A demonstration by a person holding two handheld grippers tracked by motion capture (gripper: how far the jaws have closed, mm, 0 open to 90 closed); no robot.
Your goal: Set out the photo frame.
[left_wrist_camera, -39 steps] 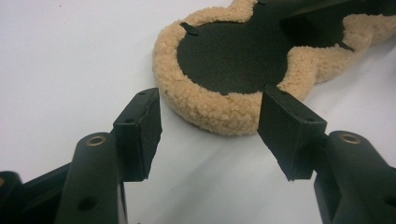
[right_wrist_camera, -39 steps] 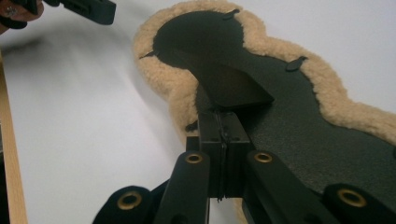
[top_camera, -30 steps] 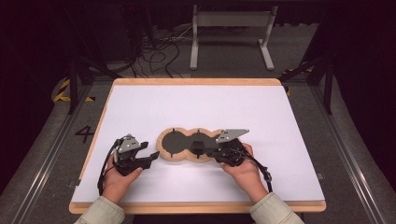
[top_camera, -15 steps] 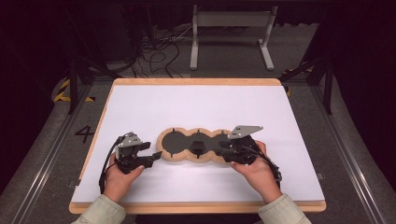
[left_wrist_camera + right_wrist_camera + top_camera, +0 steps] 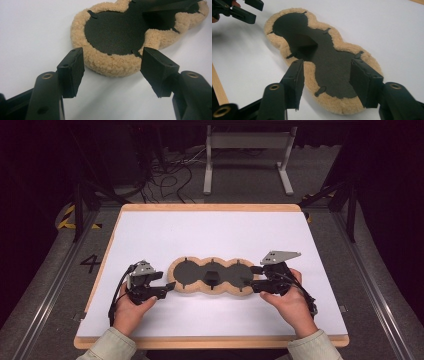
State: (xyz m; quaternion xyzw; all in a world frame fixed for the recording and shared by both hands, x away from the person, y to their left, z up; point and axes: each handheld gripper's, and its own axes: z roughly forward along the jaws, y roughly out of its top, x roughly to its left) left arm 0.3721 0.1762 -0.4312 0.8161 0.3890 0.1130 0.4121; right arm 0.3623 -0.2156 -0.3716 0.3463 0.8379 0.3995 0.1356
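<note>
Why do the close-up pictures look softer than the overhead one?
High view: white table brightly lit, surroundings nearly black. Left gripper view: fleece pad fairly sharp, near jaws blurred, with a grey shadow beneath. Right gripper view: pad's far end and the left gripper are soft.

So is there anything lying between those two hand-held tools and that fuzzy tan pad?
Nothing visible. The left tool sits open just off one end of the fleece pad, bare white table between them. The right tool is open at the other end, its jaws having just been opening.
</note>
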